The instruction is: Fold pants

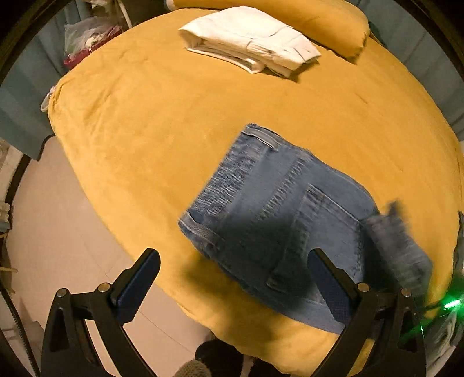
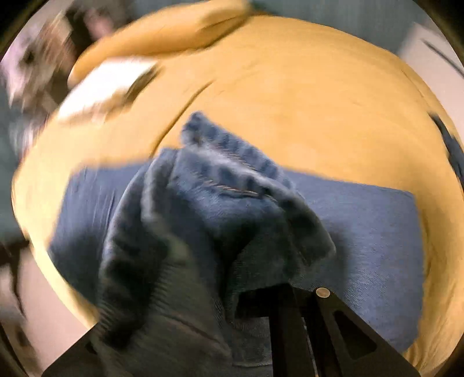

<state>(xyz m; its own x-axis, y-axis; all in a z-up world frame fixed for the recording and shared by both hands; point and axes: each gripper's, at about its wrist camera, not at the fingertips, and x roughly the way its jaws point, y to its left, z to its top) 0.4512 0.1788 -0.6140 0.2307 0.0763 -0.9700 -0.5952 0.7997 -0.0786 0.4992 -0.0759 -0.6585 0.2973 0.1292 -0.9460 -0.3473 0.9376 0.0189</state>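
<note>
Blue denim jeans [image 1: 278,220] are laid partly folded on a mustard bedspread, the waistband edge toward ten o'clock in the left wrist view. One bunched end [image 2: 220,208] is lifted above the flat part; its details are blurred.

A bed [image 1: 150,121] under a mustard-yellow cover fills most of the left wrist view, its surface lightly creased and lit by warm indoor light. A long pillow [image 1: 324,26] in the same yellow lies along the far end. Beside the bed's left edge the floor [image 1: 66,220] is laid with pale, glossy tiles showing faint joints. Grey-blue curtains [image 1: 20,107] hang to the left, and more of the same cloth shows at the upper right. In the far left corner sits a heap of clutter [image 1: 87,37] with clear plastic and something red. The right wrist view is badly blurred.
</note>
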